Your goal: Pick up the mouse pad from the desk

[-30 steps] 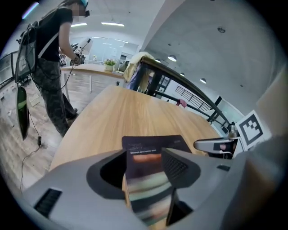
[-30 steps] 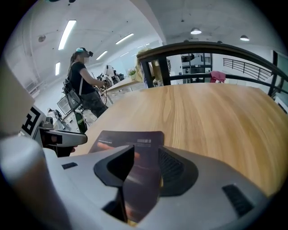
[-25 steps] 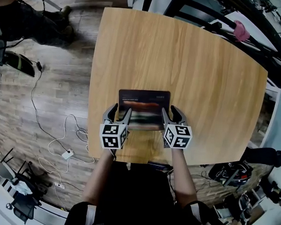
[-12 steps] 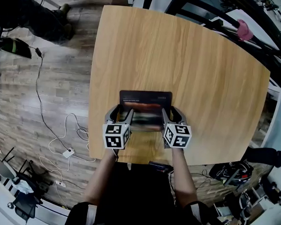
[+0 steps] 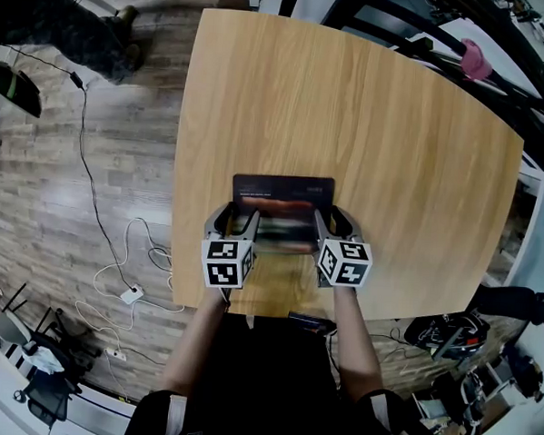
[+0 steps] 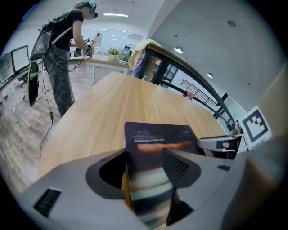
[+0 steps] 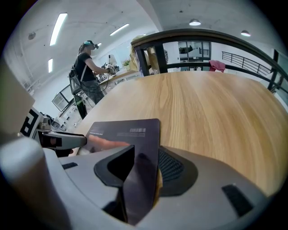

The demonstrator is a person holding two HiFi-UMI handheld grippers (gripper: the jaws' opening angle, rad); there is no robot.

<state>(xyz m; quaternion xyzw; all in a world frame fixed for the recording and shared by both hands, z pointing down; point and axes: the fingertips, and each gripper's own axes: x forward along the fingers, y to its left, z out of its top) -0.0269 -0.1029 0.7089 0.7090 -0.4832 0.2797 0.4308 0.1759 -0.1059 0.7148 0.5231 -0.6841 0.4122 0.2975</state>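
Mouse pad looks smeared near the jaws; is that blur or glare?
Head view: mouse pad near half streaky, far edge crisp; desk edges bowed. Left gripper view: pad softens close to the lens, corners vignetted. Right gripper view: near pad edge dark and unfocused.

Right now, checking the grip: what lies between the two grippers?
The dark rectangular mouse pad, clamped by left gripper and right gripper; head view shows it.

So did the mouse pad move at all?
No. The mouse pad sits just as far from the near edge of the desk as before.
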